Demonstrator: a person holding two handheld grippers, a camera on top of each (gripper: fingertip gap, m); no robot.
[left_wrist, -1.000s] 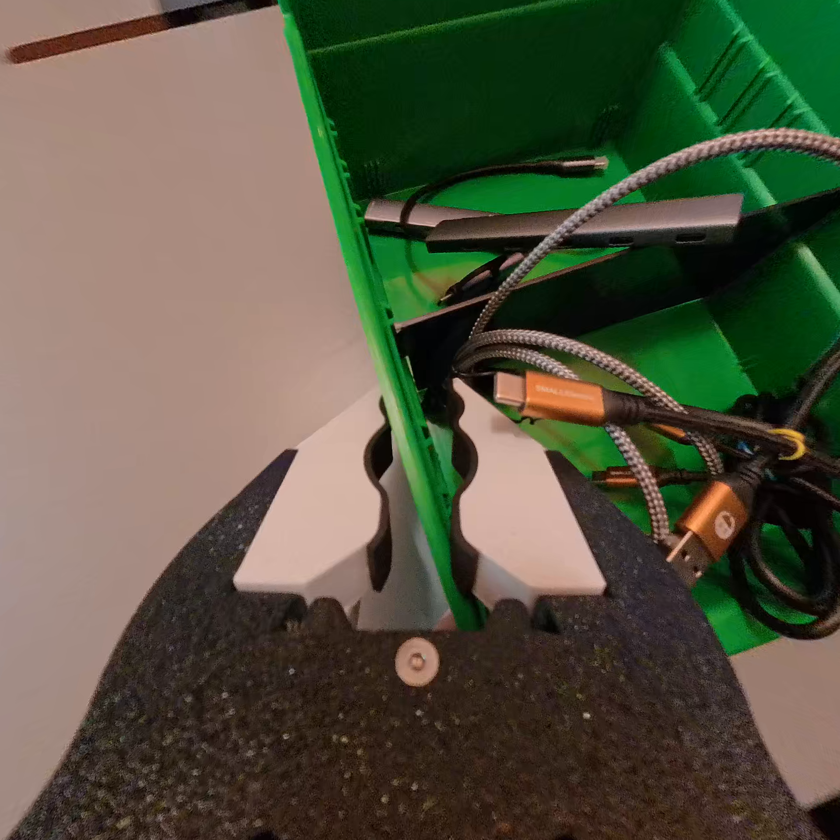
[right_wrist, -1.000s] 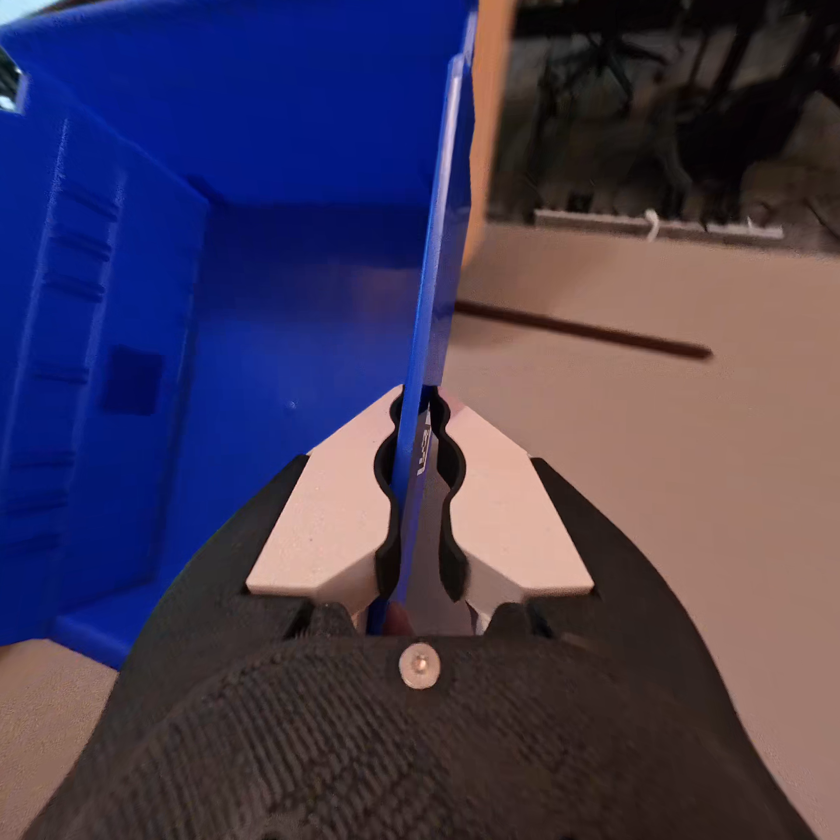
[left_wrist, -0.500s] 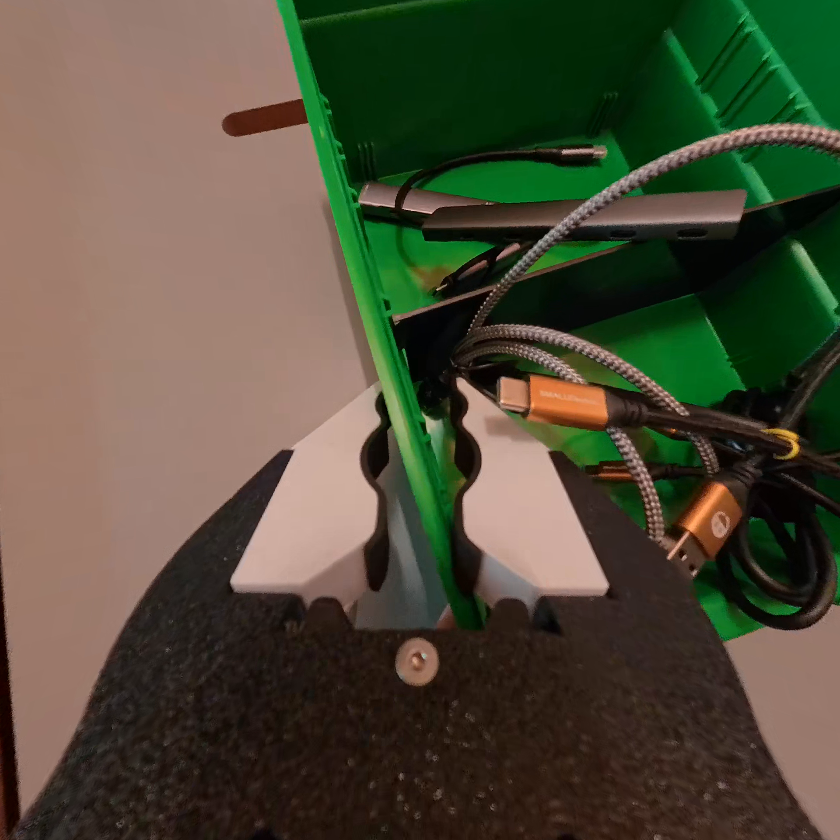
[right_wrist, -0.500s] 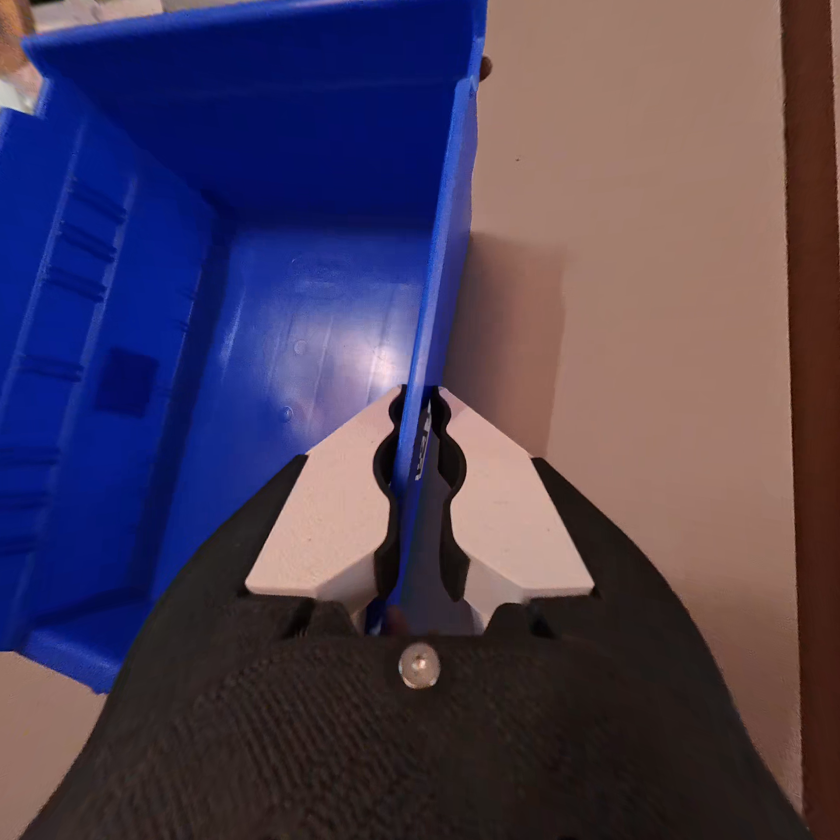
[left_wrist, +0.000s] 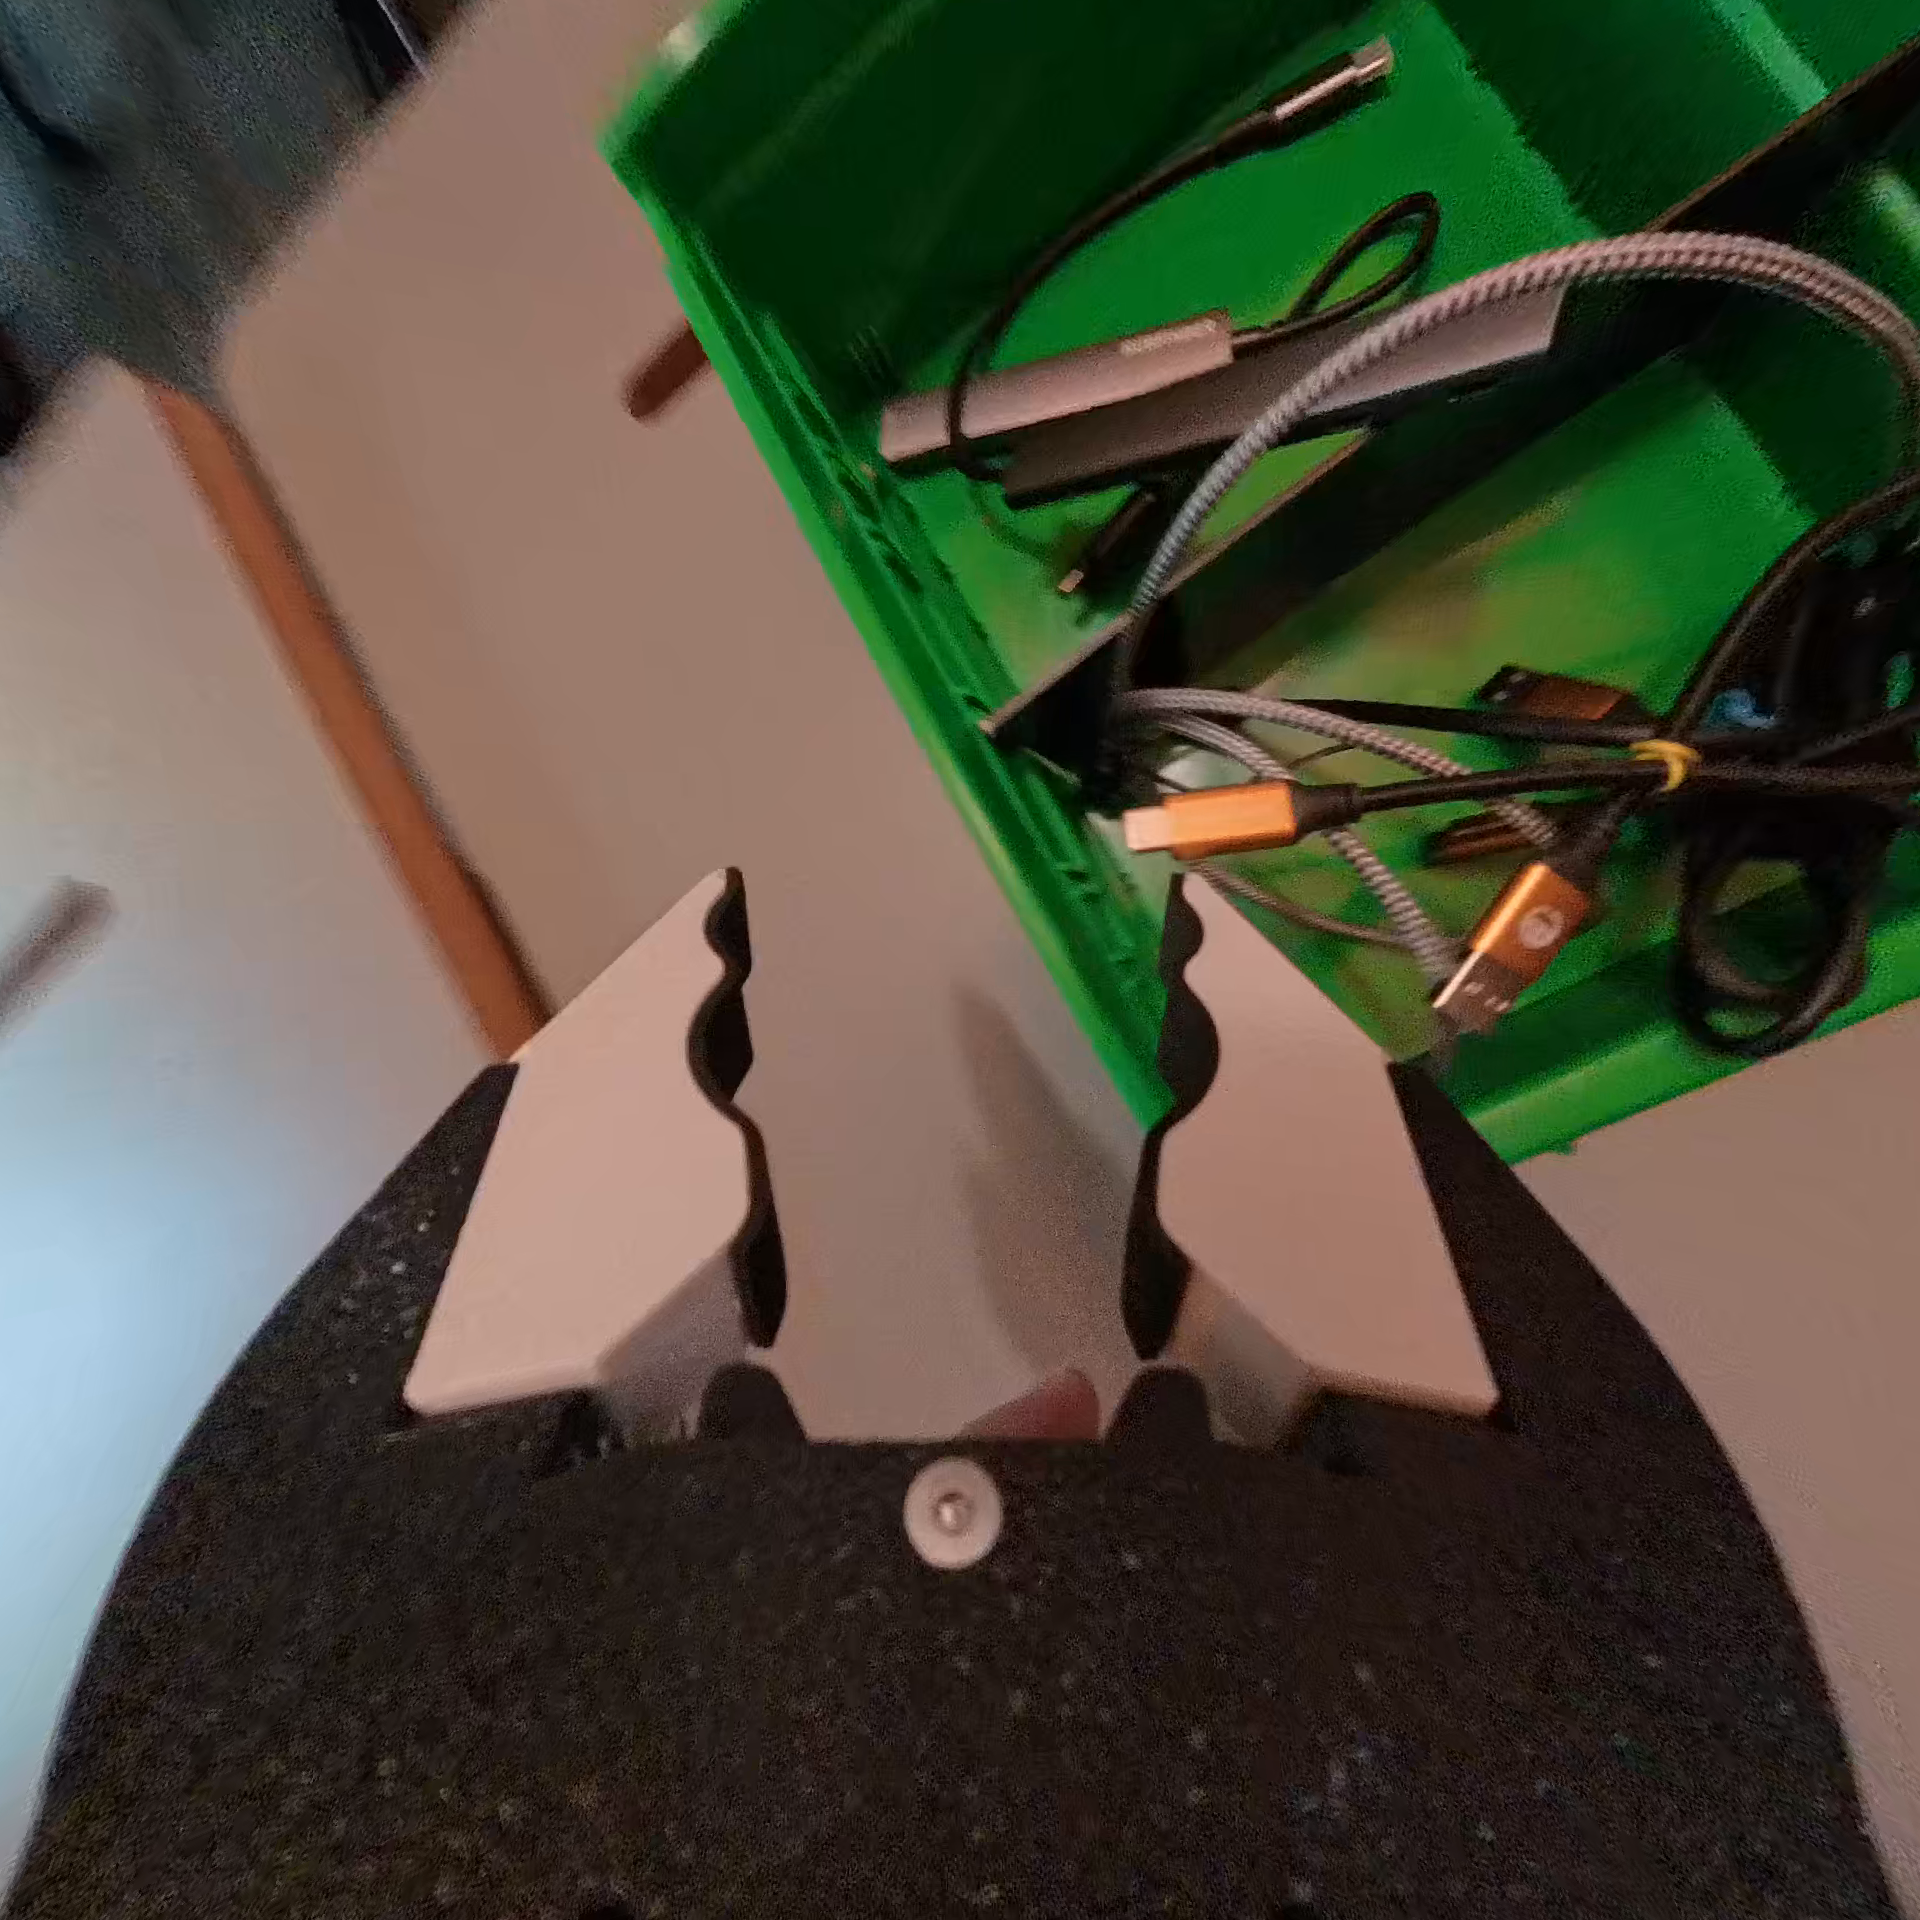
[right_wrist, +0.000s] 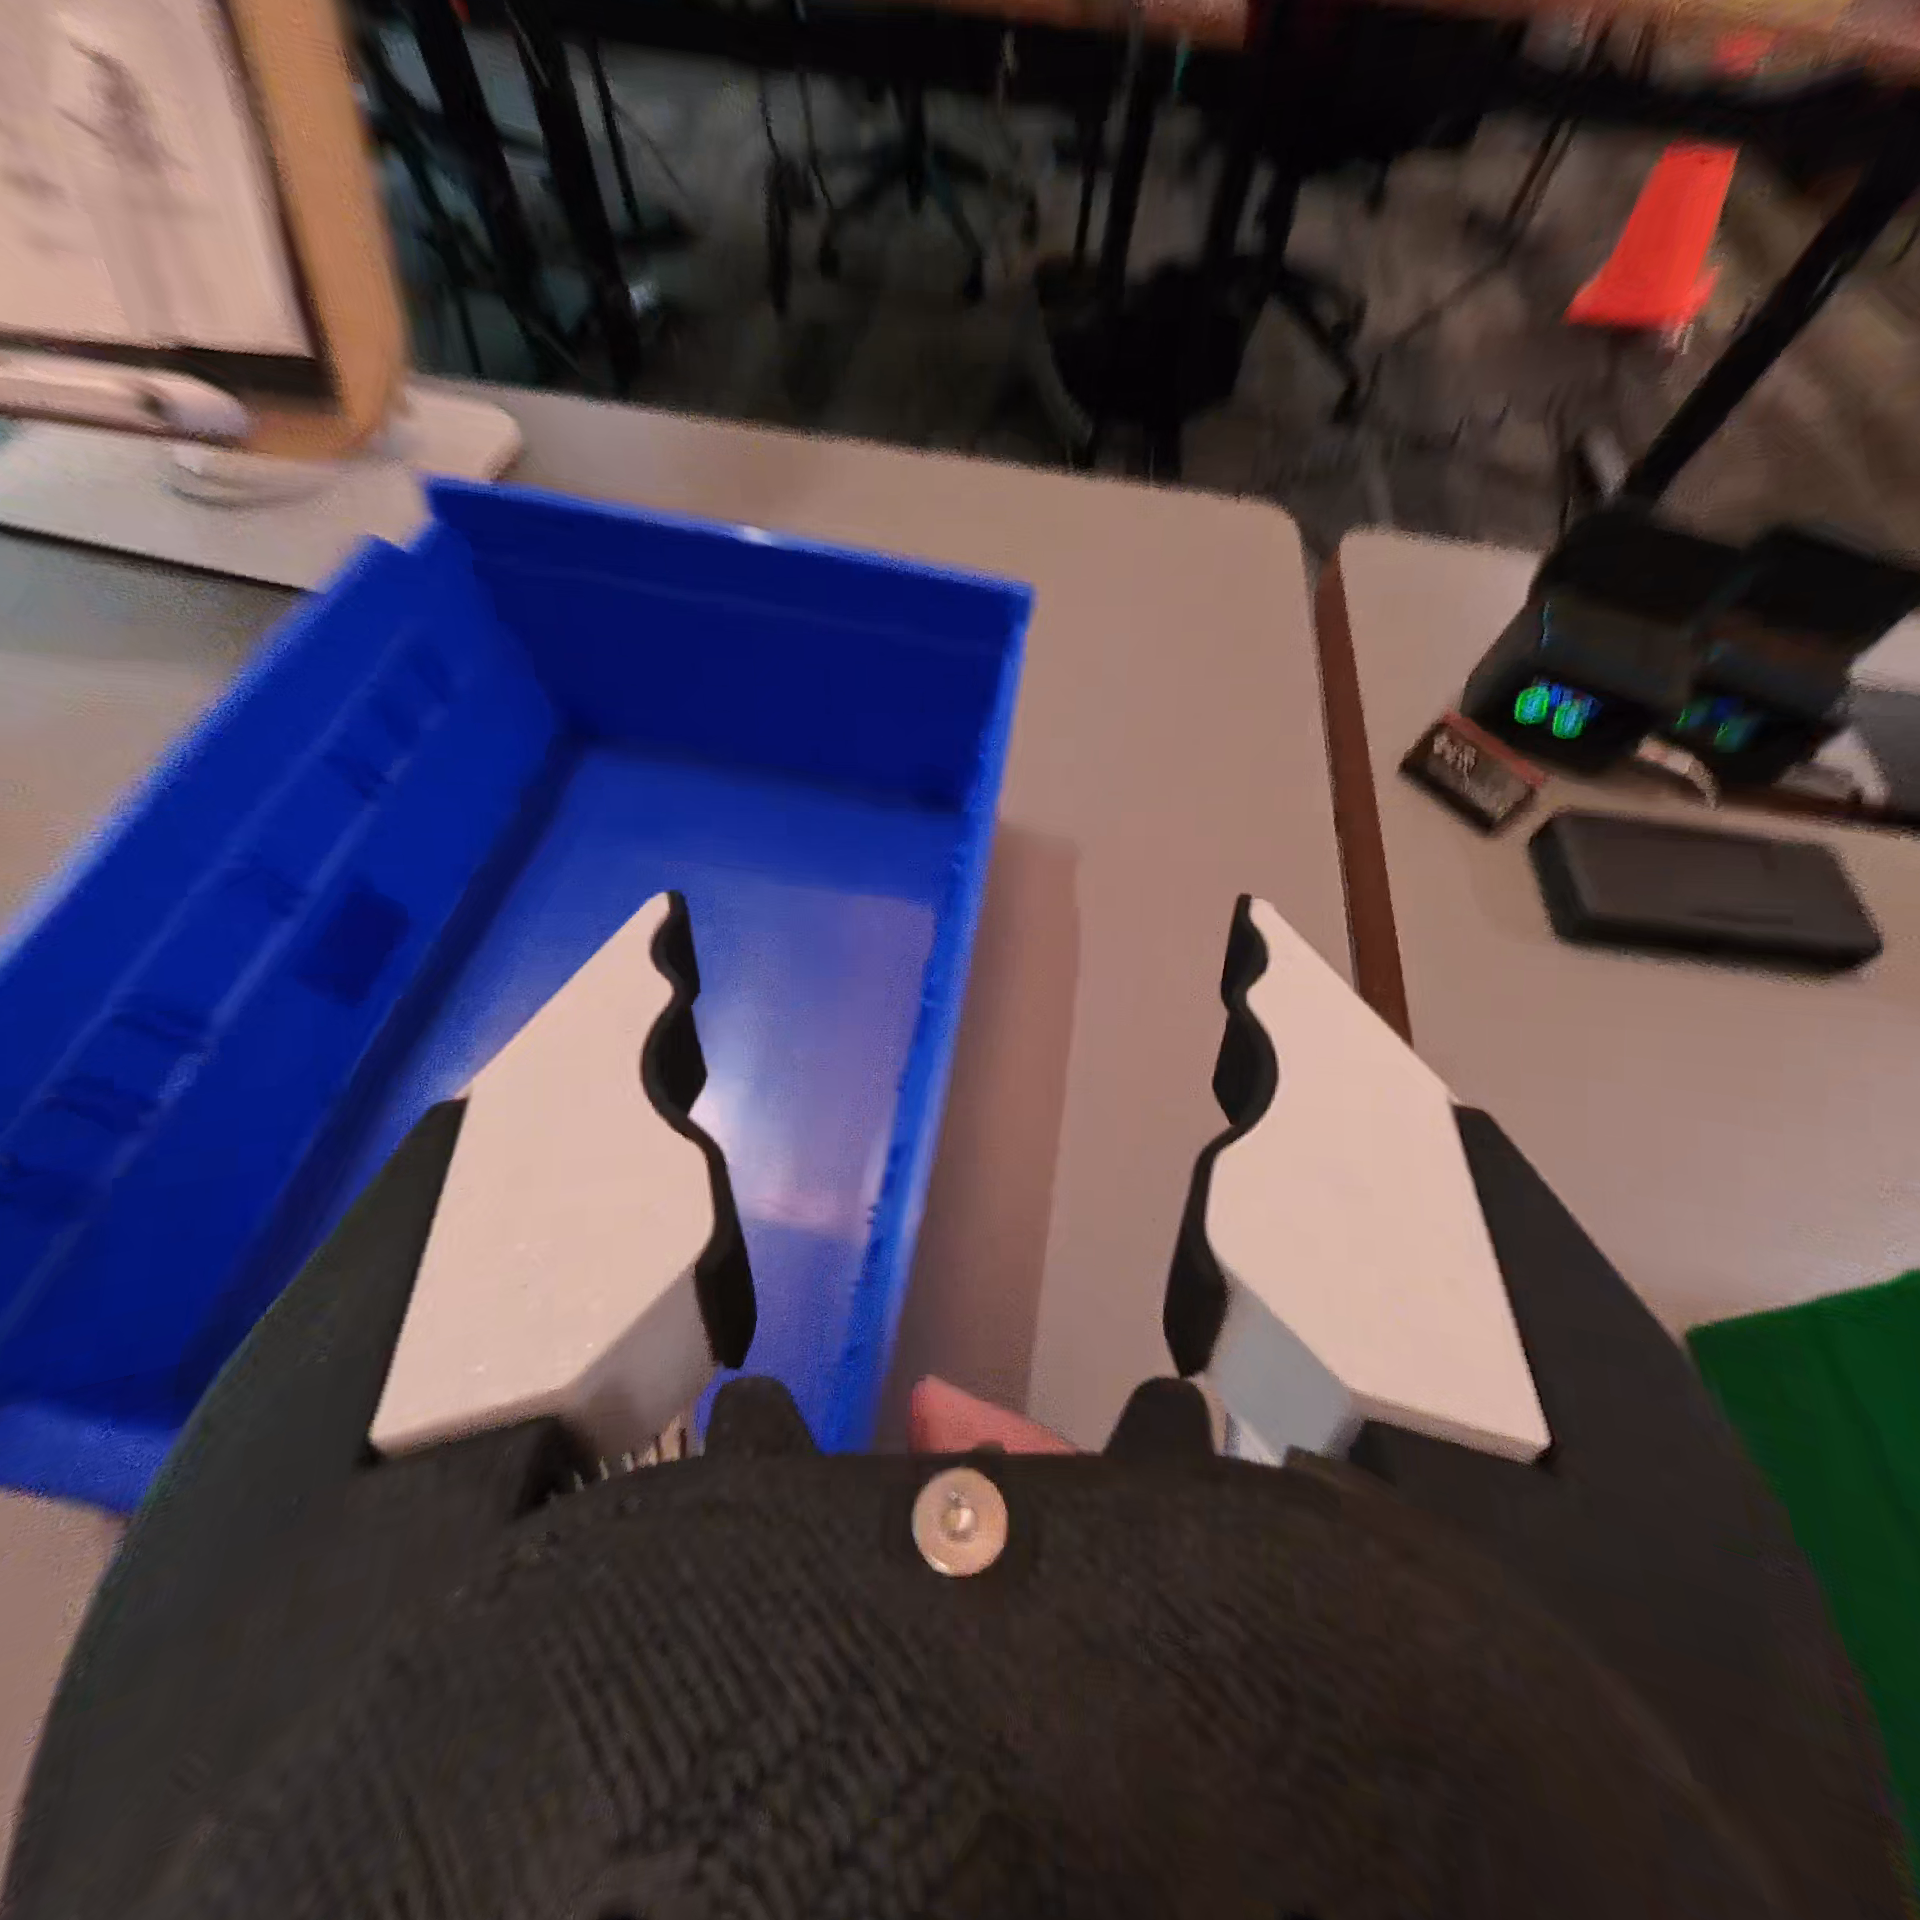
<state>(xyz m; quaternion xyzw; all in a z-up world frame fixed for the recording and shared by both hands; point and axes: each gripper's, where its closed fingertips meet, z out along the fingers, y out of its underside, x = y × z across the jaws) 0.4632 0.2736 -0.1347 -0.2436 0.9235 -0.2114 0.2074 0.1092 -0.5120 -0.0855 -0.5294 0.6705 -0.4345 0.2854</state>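
My left gripper (left_wrist: 951, 883) is open and empty above the grey table, just left of the green bin's (left_wrist: 935, 623) side wall. The green bin holds braided cables with orange plugs (left_wrist: 1216, 818), grey hub sticks (left_wrist: 1060, 390) and a black divider. My right gripper (right_wrist: 956, 914) is open and empty, hovering over the right wall (right_wrist: 961, 935) of an empty blue bin (right_wrist: 665, 644) that sits on the table. A corner of the green bin (right_wrist: 1829, 1475) shows at the right edge of the right wrist view.
A brown seam (right_wrist: 1351, 831) splits the grey tables (right_wrist: 1153, 665). A flat black device (right_wrist: 1704, 904) and a black unit with green lights (right_wrist: 1621, 686) lie on the far right table. A wood-framed board (right_wrist: 312, 208) stands at back left. Dark stands and cables fill the background. One gripper's finger ends stand about 85 centimeters off the other's.
Both grippers opened and let go of the bin walls: left off the green bin, right off the blue bin. Both drew back and up, and the blue bin now rests on the table.
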